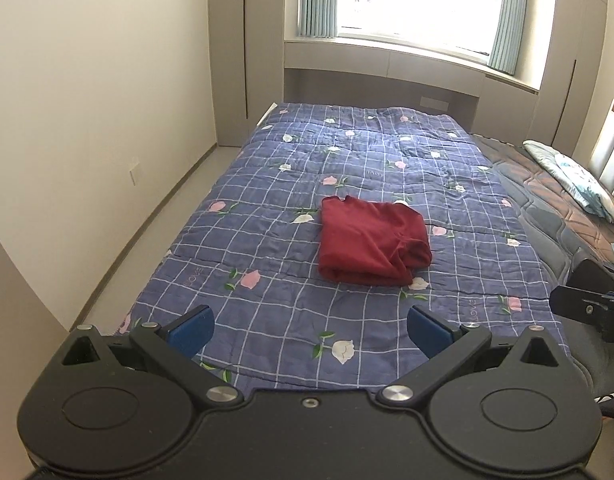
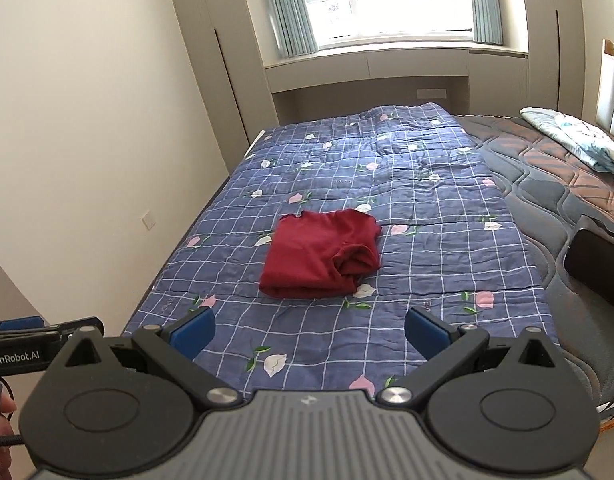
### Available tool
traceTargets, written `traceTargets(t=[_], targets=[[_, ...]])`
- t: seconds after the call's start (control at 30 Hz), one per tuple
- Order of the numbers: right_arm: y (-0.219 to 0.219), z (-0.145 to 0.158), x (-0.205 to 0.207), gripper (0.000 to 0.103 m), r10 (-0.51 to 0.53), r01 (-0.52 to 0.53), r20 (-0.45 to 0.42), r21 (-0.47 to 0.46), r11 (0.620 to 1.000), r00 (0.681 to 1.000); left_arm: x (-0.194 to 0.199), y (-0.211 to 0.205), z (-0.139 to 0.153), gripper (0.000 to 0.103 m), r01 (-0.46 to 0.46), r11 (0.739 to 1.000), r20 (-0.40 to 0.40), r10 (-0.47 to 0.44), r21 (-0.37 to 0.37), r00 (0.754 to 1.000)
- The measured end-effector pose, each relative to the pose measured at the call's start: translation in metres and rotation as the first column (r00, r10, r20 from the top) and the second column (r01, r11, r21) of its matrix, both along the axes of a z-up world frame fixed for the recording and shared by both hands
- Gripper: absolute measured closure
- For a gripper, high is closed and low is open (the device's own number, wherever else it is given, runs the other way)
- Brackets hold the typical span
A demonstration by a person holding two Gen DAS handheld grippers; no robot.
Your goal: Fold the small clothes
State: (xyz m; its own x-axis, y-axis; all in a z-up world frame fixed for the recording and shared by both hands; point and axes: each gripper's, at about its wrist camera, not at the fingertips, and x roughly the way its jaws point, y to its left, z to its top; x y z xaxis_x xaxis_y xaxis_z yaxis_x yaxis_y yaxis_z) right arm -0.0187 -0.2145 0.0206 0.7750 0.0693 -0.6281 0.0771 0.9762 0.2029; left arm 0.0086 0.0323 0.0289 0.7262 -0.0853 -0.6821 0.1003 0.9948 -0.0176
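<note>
Folded red garment (image 1: 371,246) alone mid quilt (image 1: 267,248), pillow (image 1: 575,176) far right, both grippers apart

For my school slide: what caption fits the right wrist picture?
Folded red garment lies on flowered blue quilt, open right gripper above.

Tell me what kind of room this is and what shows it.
A bedroom, most likely. A bed covered with a blue floral quilt fills the floor, a pillow lies by the padded headboard, and a folded red garment rests on the quilt.
</note>
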Motion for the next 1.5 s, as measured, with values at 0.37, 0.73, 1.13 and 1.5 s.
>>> traceTargets(t=[0.37,0.73,1.13,1.5], targets=[[-0.001,0.001,0.001,0.000,0.017,-0.017,-0.006,0.001,1.000,1.000,-0.001,-0.003,0.002,0.001,-0.010,1.000,-0.002,0.010,0.011,1.000],[-0.003,0.001,0.004,0.000,0.021,-0.021,-0.017,0.002,1.000,1.000,0.000,-0.005,0.002,0.001,-0.017,1.000,-0.004,0.017,0.014,1.000],[-0.006,0.000,0.004,0.000,0.018,-0.018,-0.026,0.001,1.000,0.999,0.002,-0.015,0.000,0.001,-0.011,1.000,-0.008,0.011,0.012,1.000],[-0.008,-0.002,0.003,0.000,0.010,-0.010,-0.031,0.006,1.000,0.999,0.004,-0.018,-0.002,0.001,-0.001,1.000,-0.010,0.001,0.009,1.000]])
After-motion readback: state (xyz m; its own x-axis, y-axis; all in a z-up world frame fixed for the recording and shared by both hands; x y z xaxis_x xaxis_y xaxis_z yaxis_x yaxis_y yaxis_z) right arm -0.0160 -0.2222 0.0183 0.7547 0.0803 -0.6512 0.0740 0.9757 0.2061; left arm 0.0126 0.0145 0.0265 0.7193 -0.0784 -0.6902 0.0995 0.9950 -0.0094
